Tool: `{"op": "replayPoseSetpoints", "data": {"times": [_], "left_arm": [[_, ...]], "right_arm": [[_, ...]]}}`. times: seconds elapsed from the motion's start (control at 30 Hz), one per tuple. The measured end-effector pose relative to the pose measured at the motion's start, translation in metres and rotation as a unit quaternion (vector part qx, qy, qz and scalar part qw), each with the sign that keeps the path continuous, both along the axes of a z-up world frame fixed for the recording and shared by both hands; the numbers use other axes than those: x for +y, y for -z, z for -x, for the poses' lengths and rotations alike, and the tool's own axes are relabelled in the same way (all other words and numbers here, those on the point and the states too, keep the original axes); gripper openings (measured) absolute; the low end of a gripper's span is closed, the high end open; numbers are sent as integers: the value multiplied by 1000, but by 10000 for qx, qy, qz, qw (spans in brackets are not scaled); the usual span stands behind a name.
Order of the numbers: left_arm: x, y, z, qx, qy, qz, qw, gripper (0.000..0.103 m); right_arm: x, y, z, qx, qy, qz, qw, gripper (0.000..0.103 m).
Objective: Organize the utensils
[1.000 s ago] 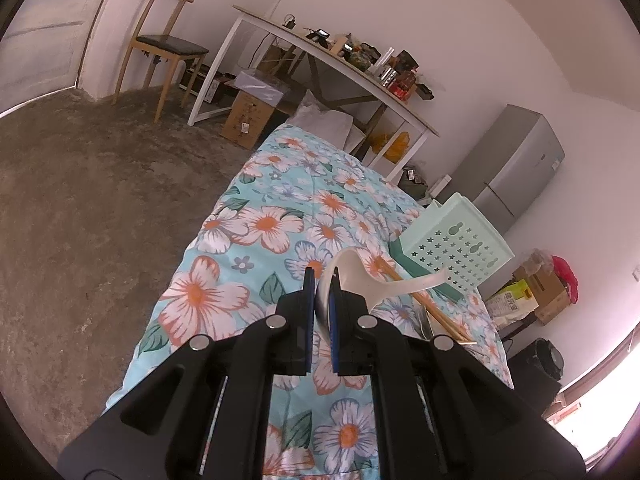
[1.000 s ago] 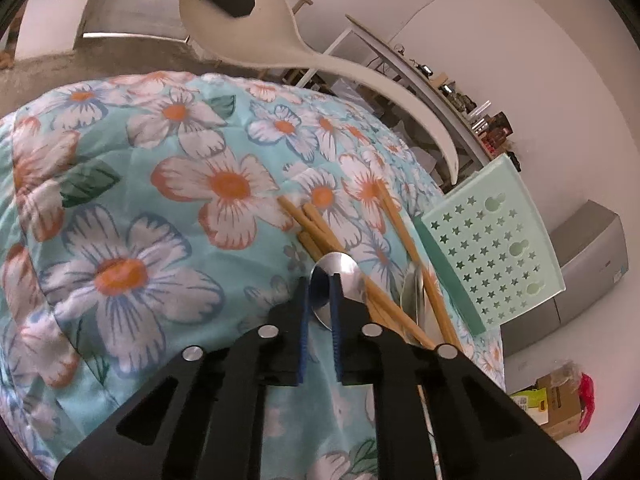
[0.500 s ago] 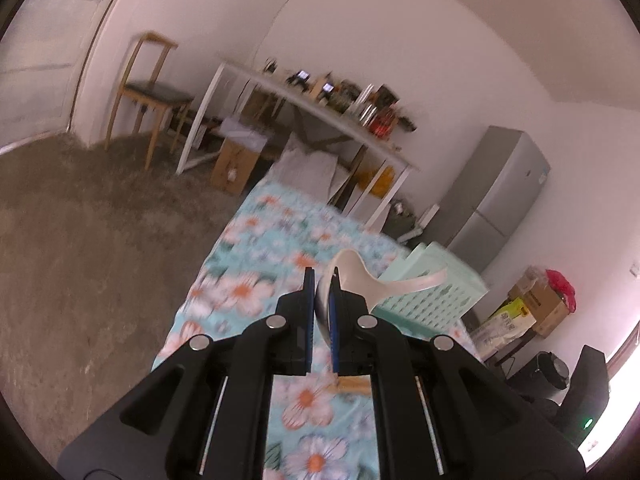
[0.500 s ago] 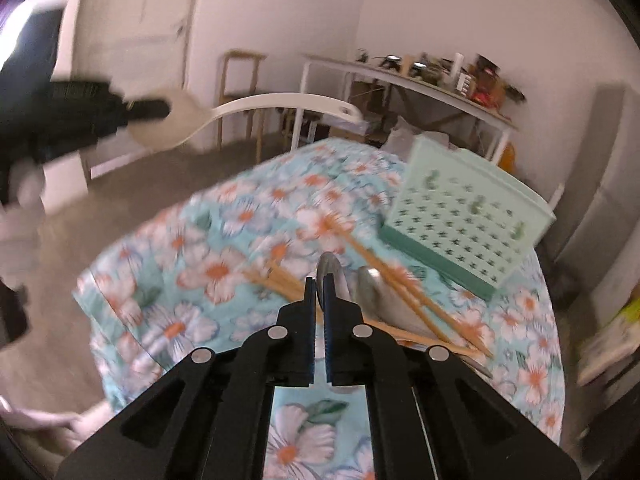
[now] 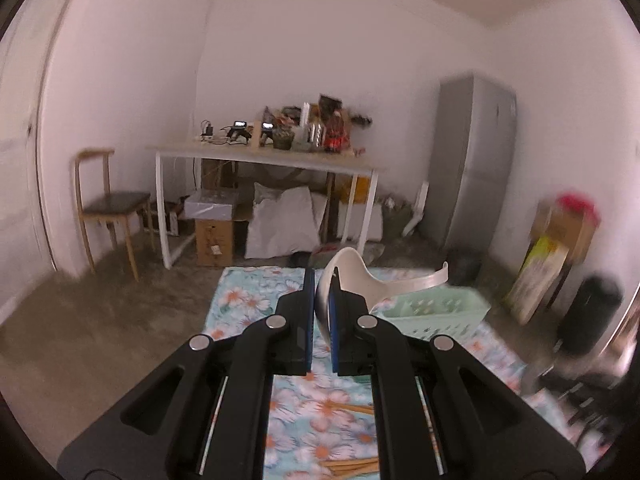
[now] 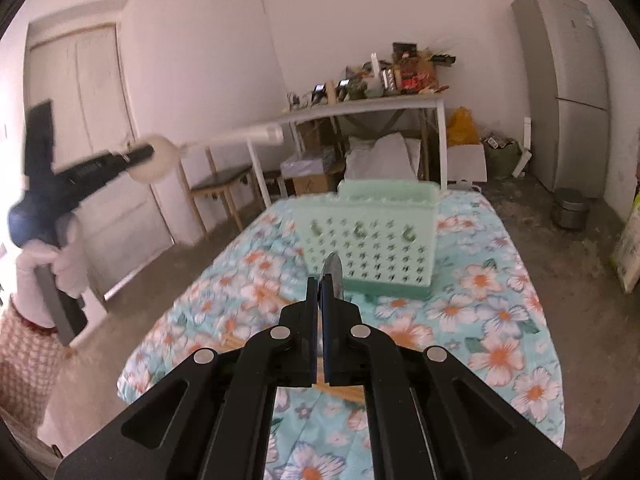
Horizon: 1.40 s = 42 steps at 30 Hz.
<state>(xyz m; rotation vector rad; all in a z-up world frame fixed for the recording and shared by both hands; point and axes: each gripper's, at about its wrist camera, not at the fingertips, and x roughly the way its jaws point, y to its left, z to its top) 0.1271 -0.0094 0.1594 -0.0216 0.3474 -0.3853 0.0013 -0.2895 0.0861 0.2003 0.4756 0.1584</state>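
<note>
Left gripper (image 5: 320, 300) clamped on bowl of white ladle (image 5: 356, 276); handle sticks out to its right, over mint basket (image 5: 436, 312). Right gripper (image 6: 320, 292) pinching metal spoon (image 6: 333, 276) by bowl edge, spoon edge-on between pads, raised above floral cloth (image 6: 480, 312). Basket just ahead of right gripper, upright on cloth. Wooden chopsticks (image 5: 352, 466) on cloth below left gripper. Gloved hand (image 6: 60, 256) carries left gripper, far to left of right gripper.

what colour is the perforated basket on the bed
Pale mint green plastic basket with star-shaped holes, clearest in the right wrist view.
</note>
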Motion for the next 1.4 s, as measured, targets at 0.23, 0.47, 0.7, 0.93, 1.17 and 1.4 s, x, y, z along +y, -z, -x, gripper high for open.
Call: {"op": "replayPoseSetpoints", "data": {"times": [0.23, 0.47, 0.7, 0.93, 1.17, 1.4], "left_arm": [[-62, -8, -40, 228, 43, -1514, 9882, 5], [-107, 3, -85, 674, 111, -2688, 9608, 5], [-138, 7, -121, 1198, 315, -2693, 9551, 9], [-129, 14, -140, 1449, 581, -934, 9833, 38], [-96, 14, -128, 1070, 321, 164, 9936, 43], [-59, 39, -99, 977, 125, 370, 9944, 46]], "right_arm": [[-45, -11, -6, -370, 94, -421, 9984, 2], [-71, -8, -21, -520, 84, -675, 9963, 2], [-90, -17, -32, -762, -12, -936, 9927, 2], [-109, -36, -48, -1074, -244, -1232, 9863, 2], [-121, -66, -67, -1455, -501, -1525, 9763, 2], [-119, -60, -85, -1219, -457, -1434, 9811, 2]]}}
